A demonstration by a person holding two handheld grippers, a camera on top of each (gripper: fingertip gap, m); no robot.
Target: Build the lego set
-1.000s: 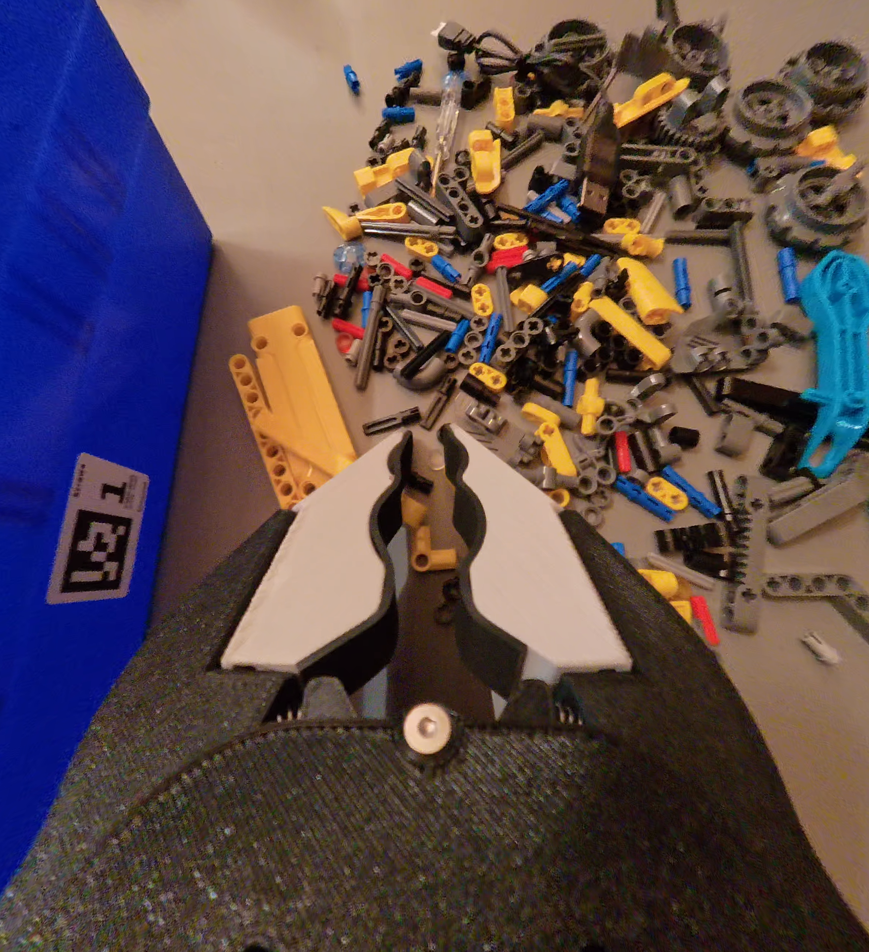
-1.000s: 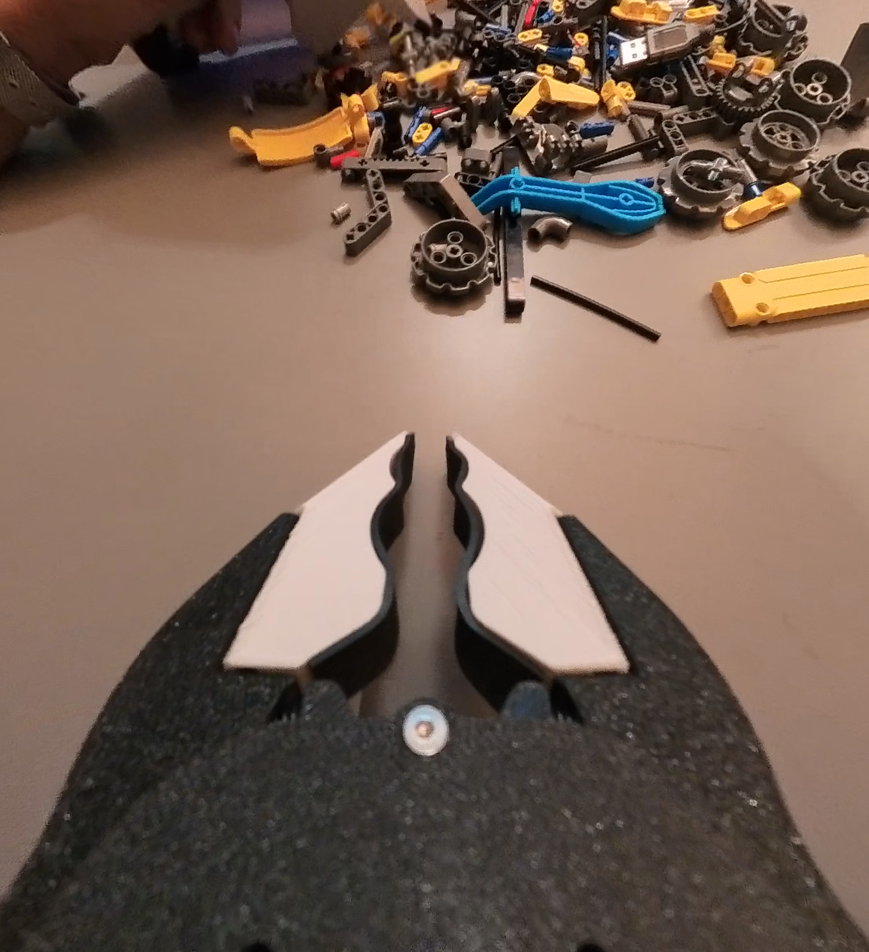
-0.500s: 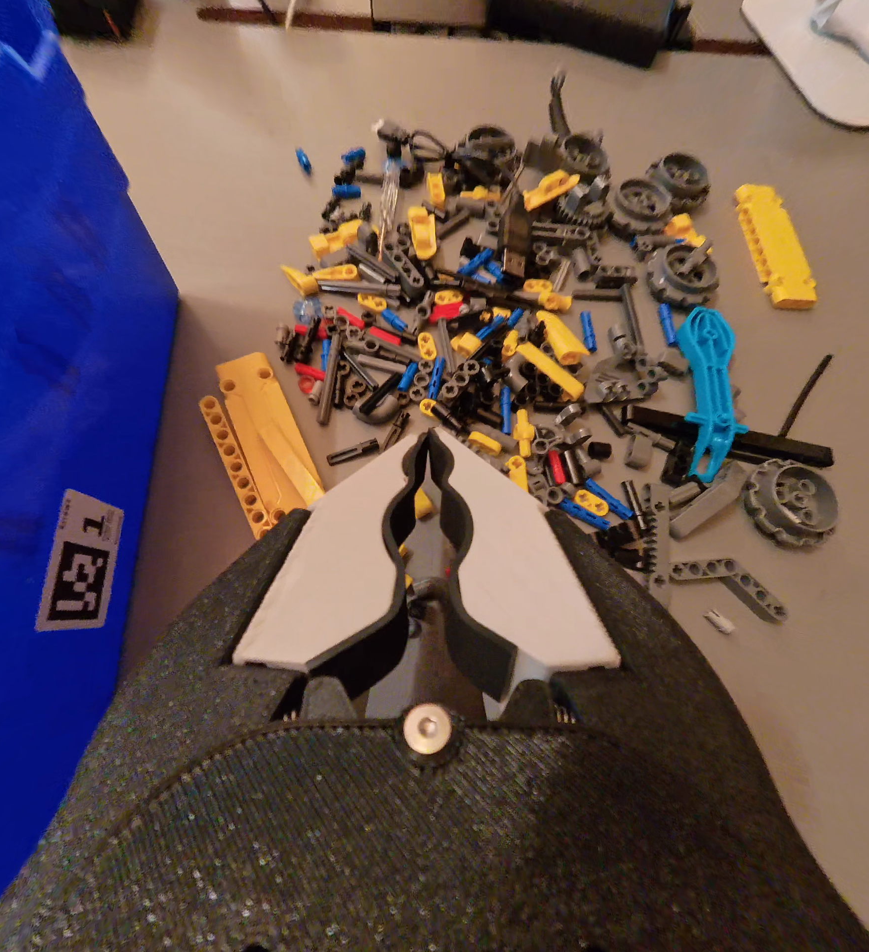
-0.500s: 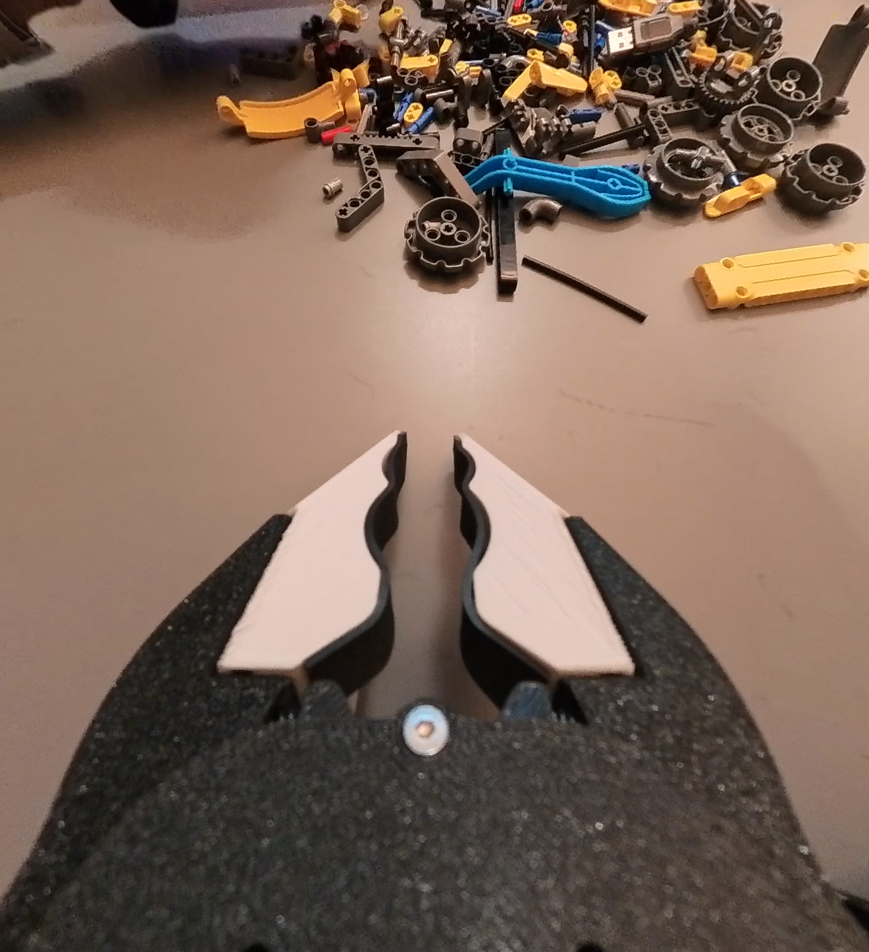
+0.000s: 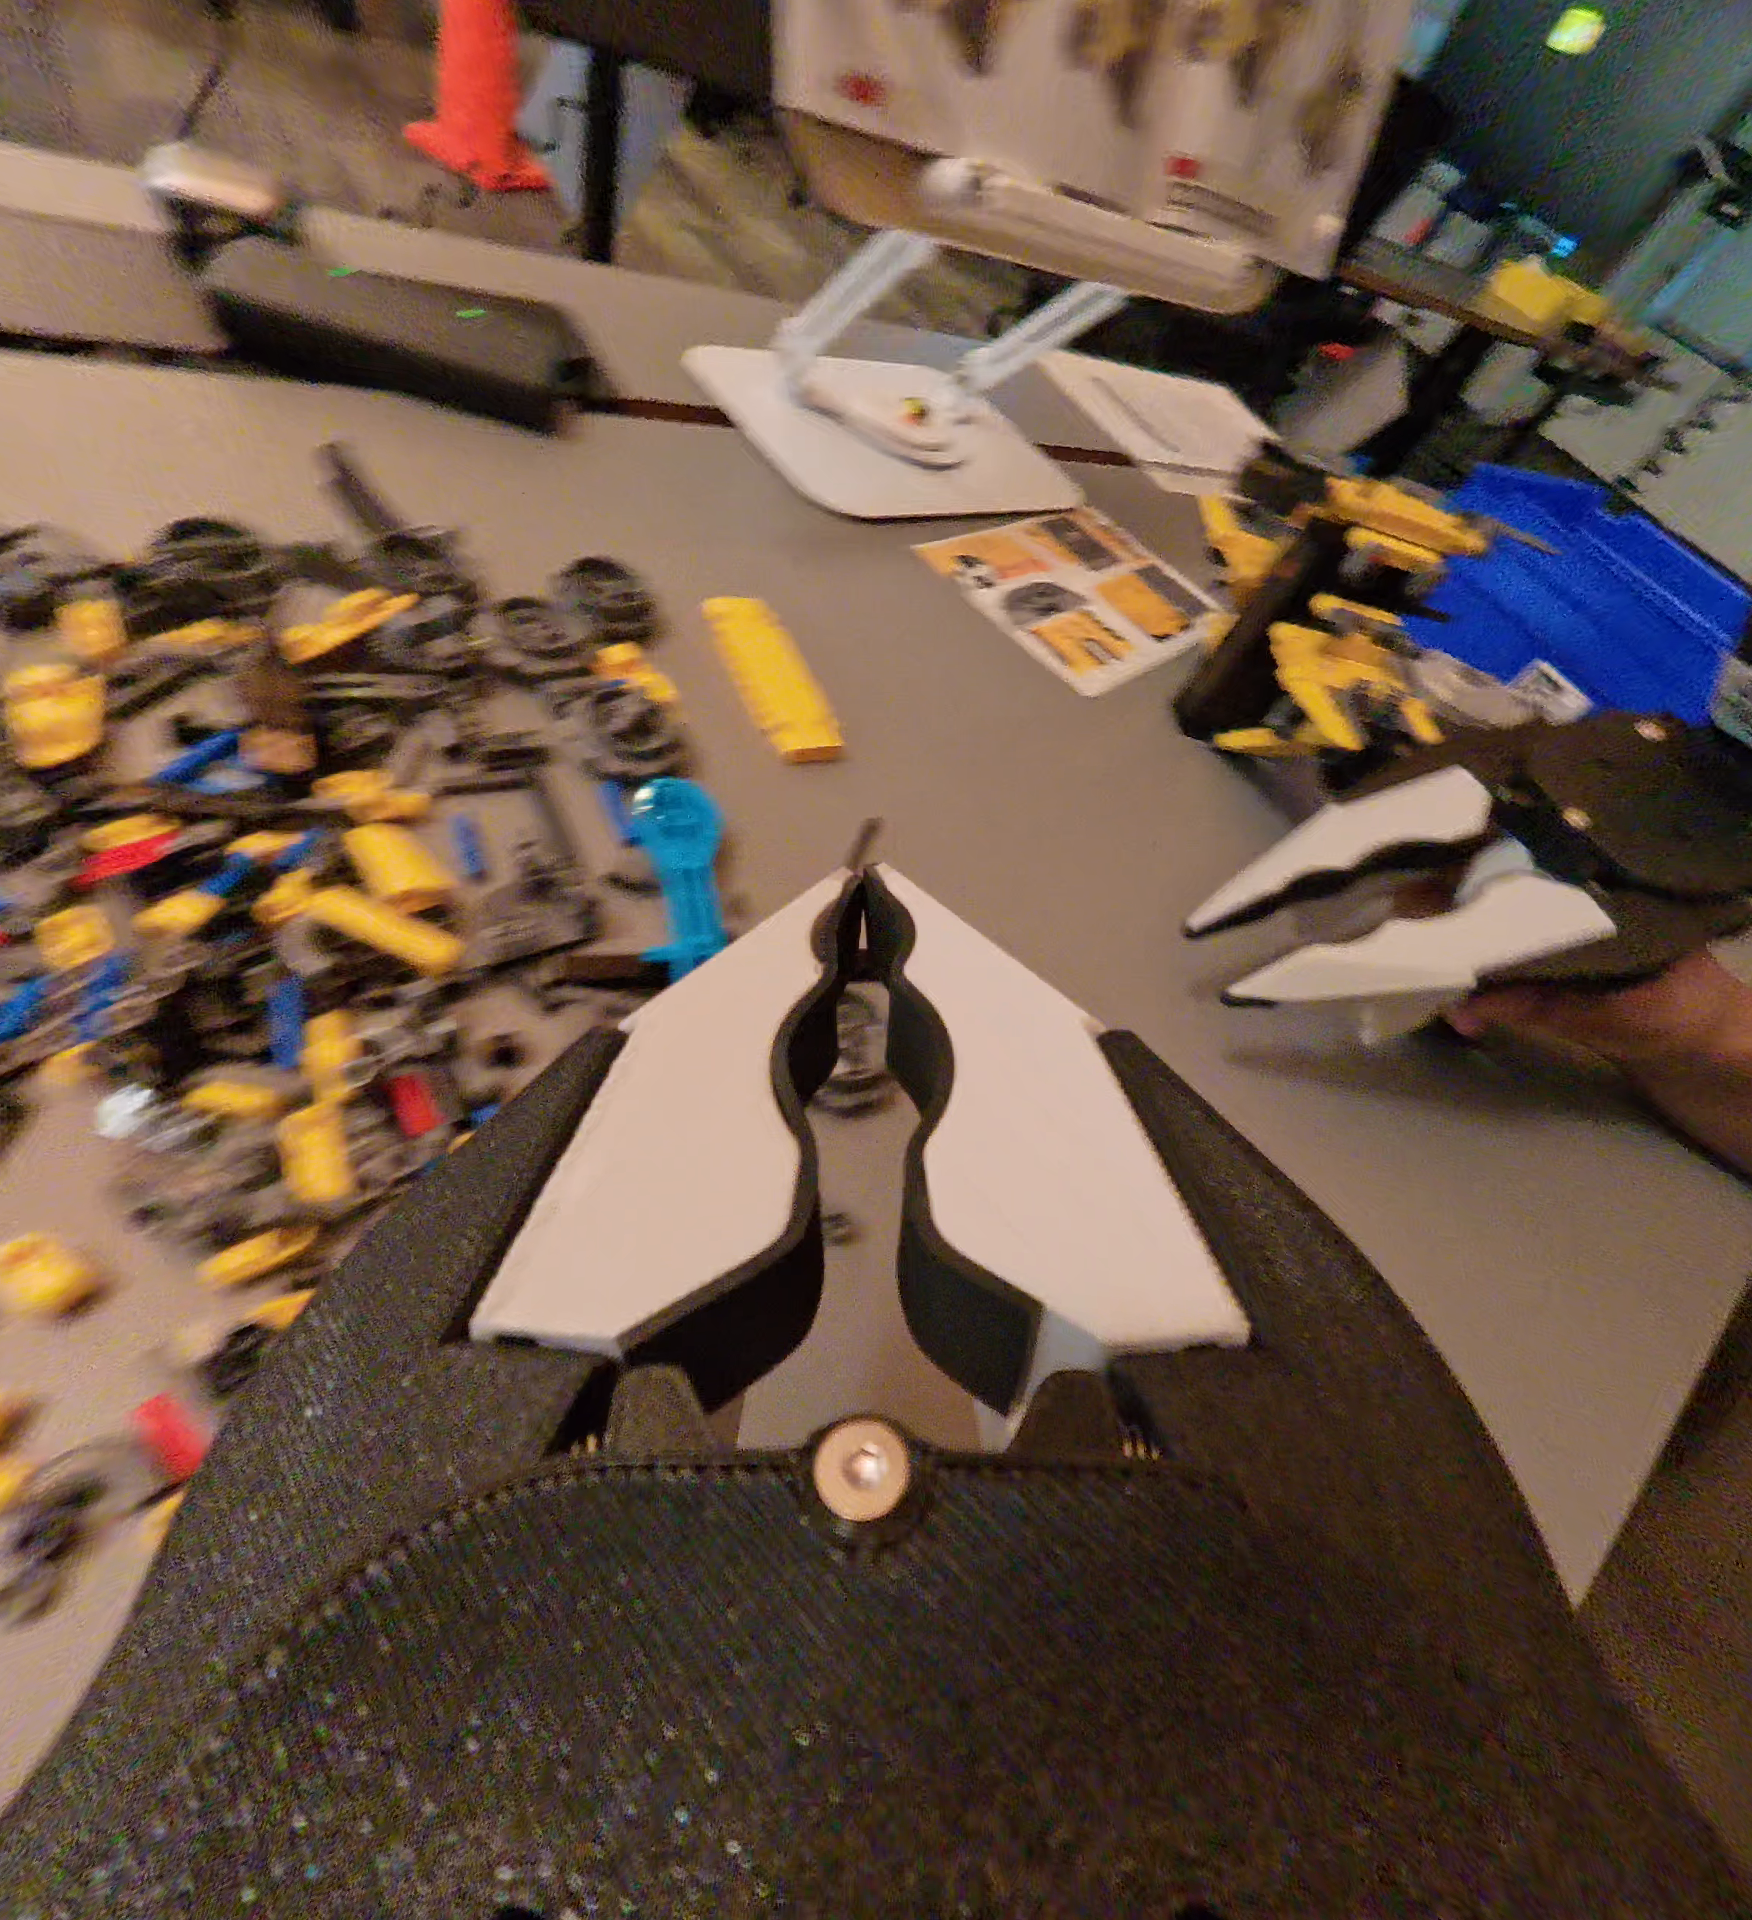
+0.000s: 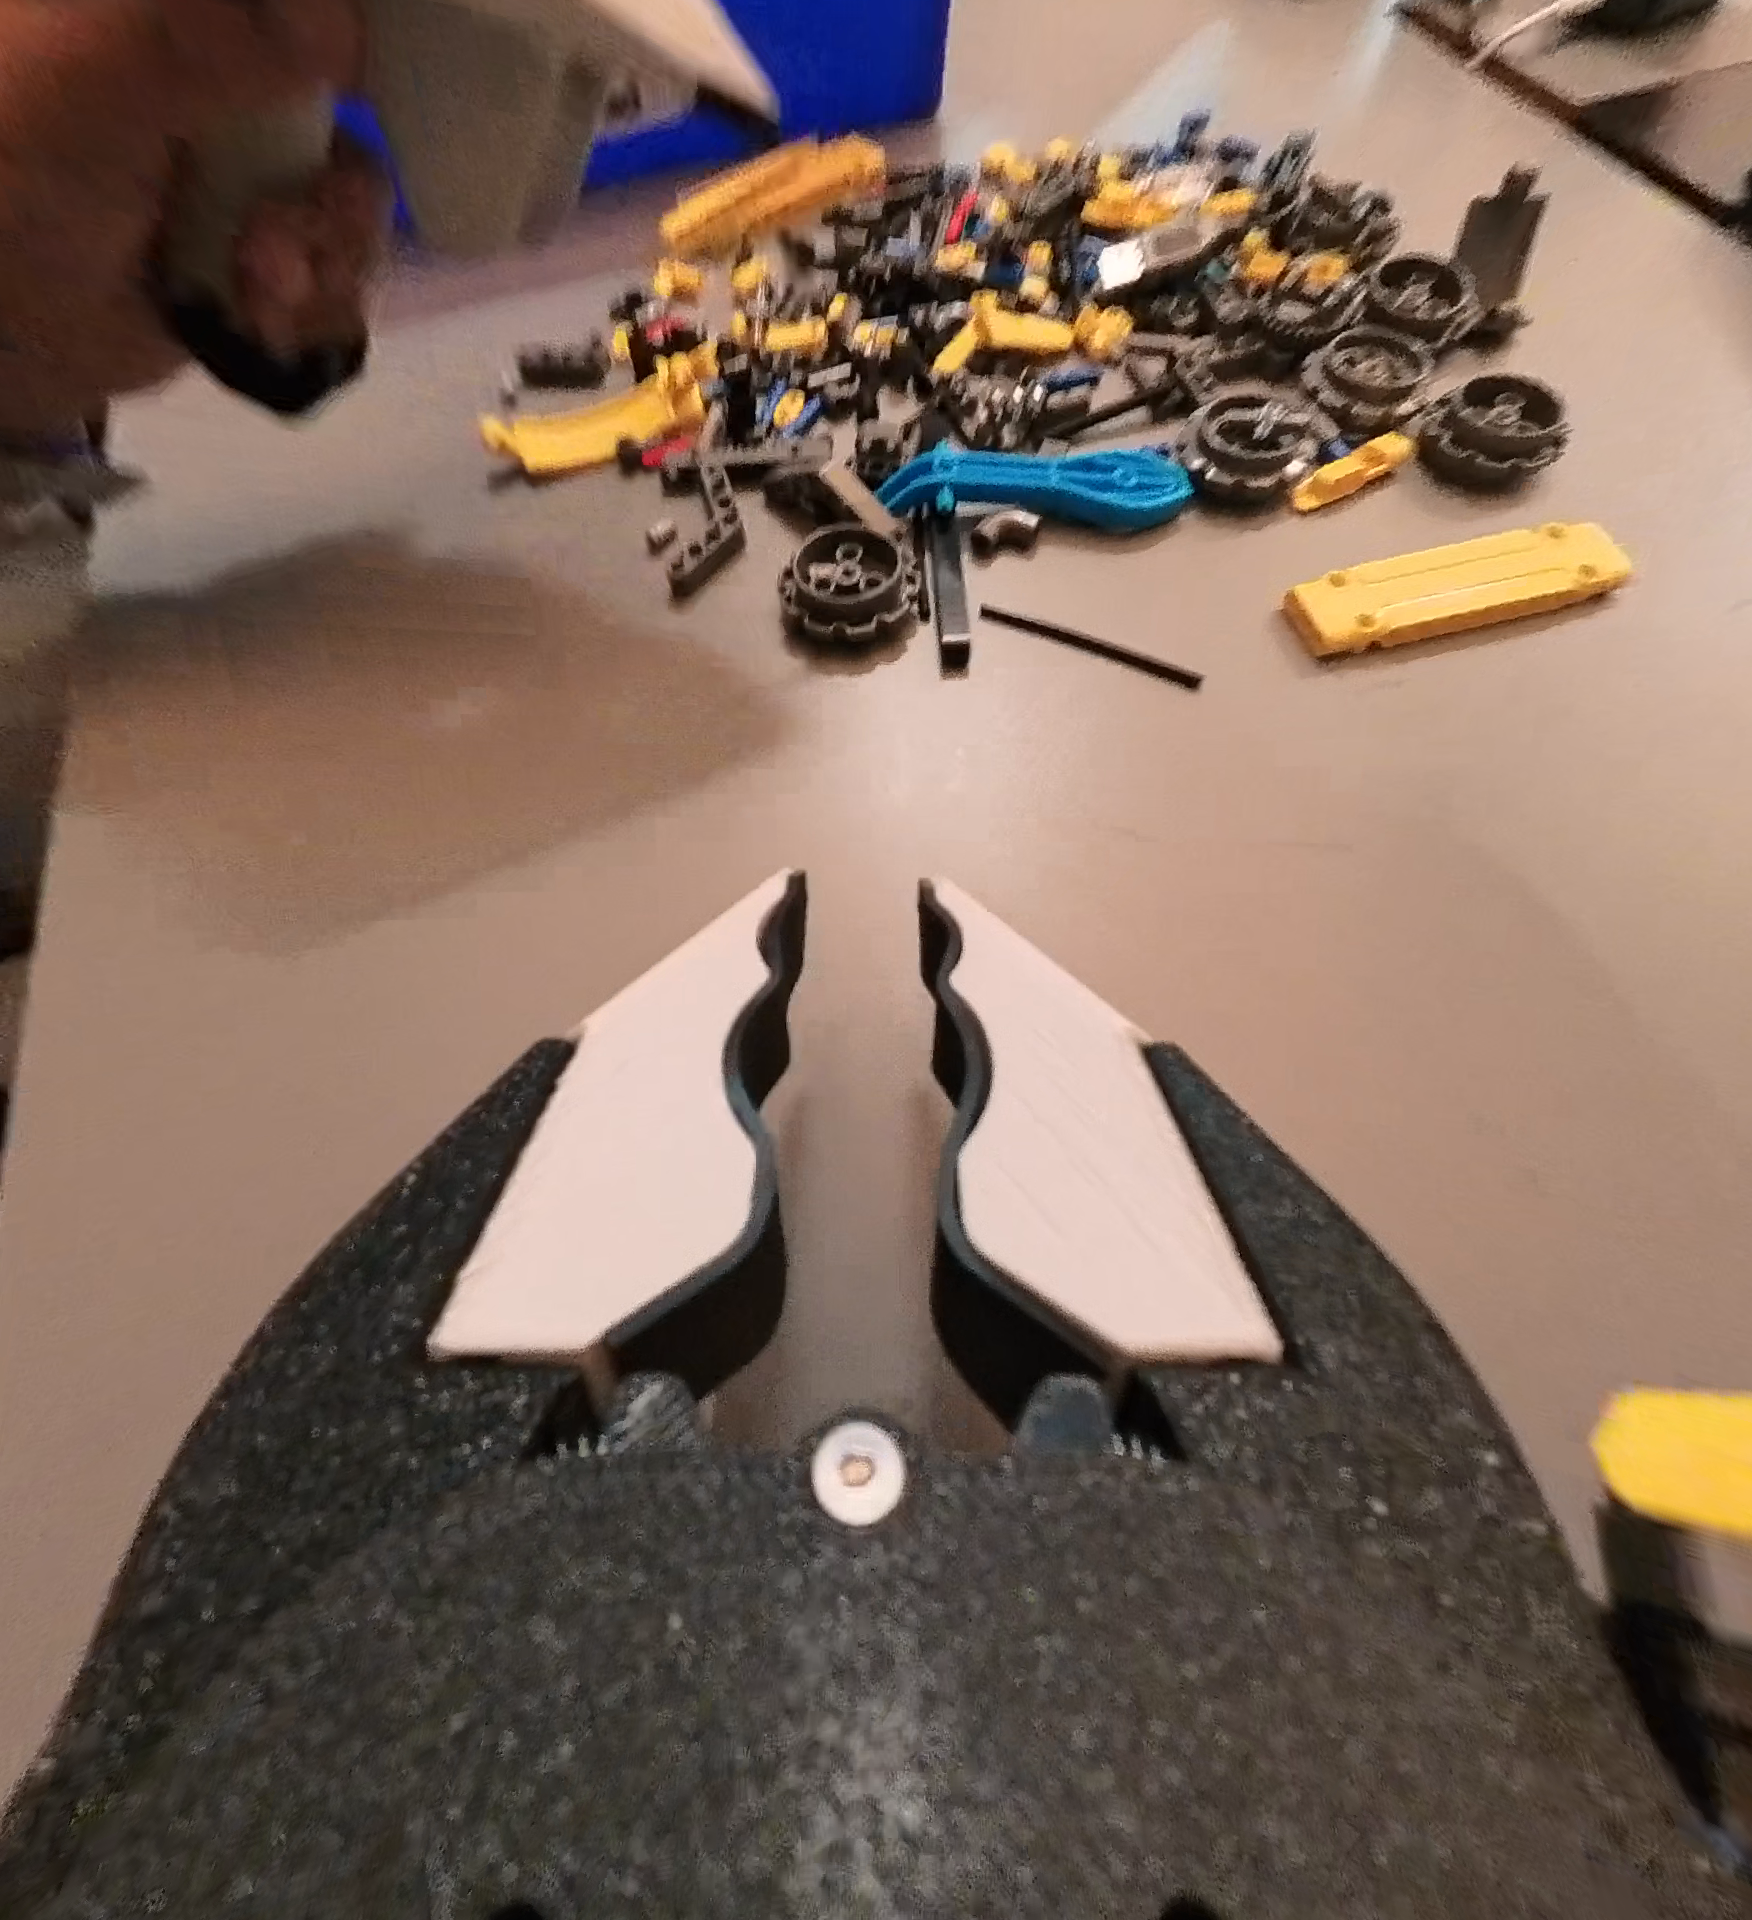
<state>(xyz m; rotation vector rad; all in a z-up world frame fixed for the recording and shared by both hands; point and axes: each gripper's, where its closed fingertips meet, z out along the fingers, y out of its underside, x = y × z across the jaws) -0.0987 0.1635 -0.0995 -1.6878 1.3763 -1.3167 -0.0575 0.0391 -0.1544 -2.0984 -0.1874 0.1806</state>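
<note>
A pile of small building pieces (image 5: 280, 831), yellow, black, grey and blue, lies on the grey table (image 5: 1059, 831). My left gripper (image 5: 861, 883) is raised over the pile's right edge with its tips together. Nothing shows between them. Behind it lie a cyan piece (image 5: 680, 883) and a yellow panel (image 5: 770, 677). My right gripper (image 6: 861, 894) is open and empty over bare table, short of the pile (image 6: 1007, 343). It also shows in the left wrist view (image 5: 1204, 961), held by a hand. Nearest it are a dark wheel (image 6: 846, 577) and a black axle (image 6: 1090, 646).
A partly built yellow and black model (image 5: 1308, 644) stands at the right, with a blue bin (image 5: 1578, 592) behind it. A printed sheet (image 5: 1069, 597) and a white stand base (image 5: 882, 457) lie farther back. Another blue bin (image 6: 830, 62) stands beyond the pile. The dark wheel (image 6: 846, 577) lies around 8 cm away from my left fingertips.
My left gripper has shut, risen from the pile and swung right, away from the blue bin. My right gripper has opened a little wider and stayed about where it was.
</note>
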